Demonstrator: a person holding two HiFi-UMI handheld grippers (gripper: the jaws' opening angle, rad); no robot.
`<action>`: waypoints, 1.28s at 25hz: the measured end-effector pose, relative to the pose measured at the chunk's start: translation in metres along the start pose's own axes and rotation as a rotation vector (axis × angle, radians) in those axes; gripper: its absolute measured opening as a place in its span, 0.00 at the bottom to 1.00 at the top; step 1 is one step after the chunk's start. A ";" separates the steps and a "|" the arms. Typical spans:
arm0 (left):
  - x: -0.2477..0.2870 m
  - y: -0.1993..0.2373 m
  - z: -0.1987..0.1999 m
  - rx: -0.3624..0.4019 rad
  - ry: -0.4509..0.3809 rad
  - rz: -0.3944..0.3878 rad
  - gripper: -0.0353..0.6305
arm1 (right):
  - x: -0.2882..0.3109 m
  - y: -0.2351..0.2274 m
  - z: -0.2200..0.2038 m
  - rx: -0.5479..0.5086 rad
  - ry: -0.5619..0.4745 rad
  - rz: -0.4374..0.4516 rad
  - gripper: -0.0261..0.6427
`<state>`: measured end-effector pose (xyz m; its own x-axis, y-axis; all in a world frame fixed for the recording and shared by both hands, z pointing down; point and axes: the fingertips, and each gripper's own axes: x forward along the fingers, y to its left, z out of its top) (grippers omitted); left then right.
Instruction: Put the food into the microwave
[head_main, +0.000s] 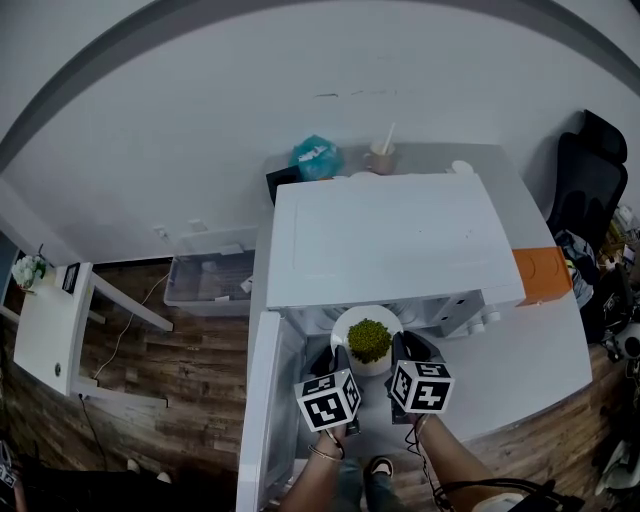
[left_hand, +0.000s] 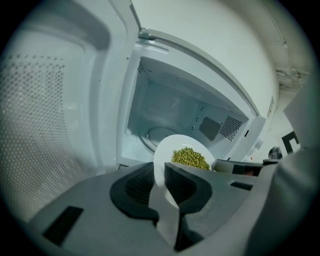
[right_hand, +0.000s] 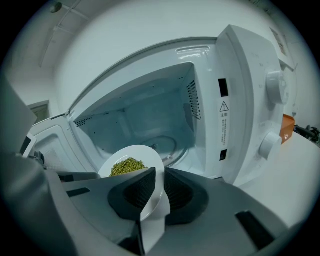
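A white plate (head_main: 367, 335) heaped with green peas (head_main: 369, 339) hangs just in front of the open white microwave (head_main: 385, 238). My left gripper (head_main: 338, 368) is shut on the plate's left rim and my right gripper (head_main: 405, 362) is shut on its right rim. From the left gripper view, the plate (left_hand: 172, 150) and peas (left_hand: 190, 157) stand before the lit cavity (left_hand: 175, 115), whose round turntable (left_hand: 155, 135) is bare. The right gripper view has the plate (right_hand: 135, 155), the peas (right_hand: 127, 166) and the cavity (right_hand: 145, 117) ahead.
The microwave door (head_main: 262, 400) swings out to the left, close beside my left gripper. Its control panel with two knobs (right_hand: 272, 115) is on the right. Behind the microwave sit a teal bag (head_main: 315, 157) and a cup (head_main: 380, 157). An orange box (head_main: 542, 275) lies at the right.
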<state>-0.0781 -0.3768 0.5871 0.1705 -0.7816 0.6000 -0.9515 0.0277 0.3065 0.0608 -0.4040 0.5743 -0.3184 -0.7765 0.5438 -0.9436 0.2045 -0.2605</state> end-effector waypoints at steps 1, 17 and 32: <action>0.002 0.000 0.001 0.001 -0.003 0.002 0.16 | 0.001 0.000 0.001 0.000 -0.004 0.000 0.12; 0.028 0.005 0.030 0.051 -0.064 0.011 0.16 | 0.023 -0.002 0.013 0.038 -0.060 -0.013 0.12; 0.053 0.004 0.041 0.091 -0.095 0.024 0.16 | 0.045 -0.010 0.022 0.045 -0.089 -0.032 0.12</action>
<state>-0.0833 -0.4437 0.5904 0.1268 -0.8370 0.5324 -0.9749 -0.0061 0.2225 0.0581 -0.4544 0.5841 -0.2766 -0.8326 0.4799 -0.9475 0.1529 -0.2807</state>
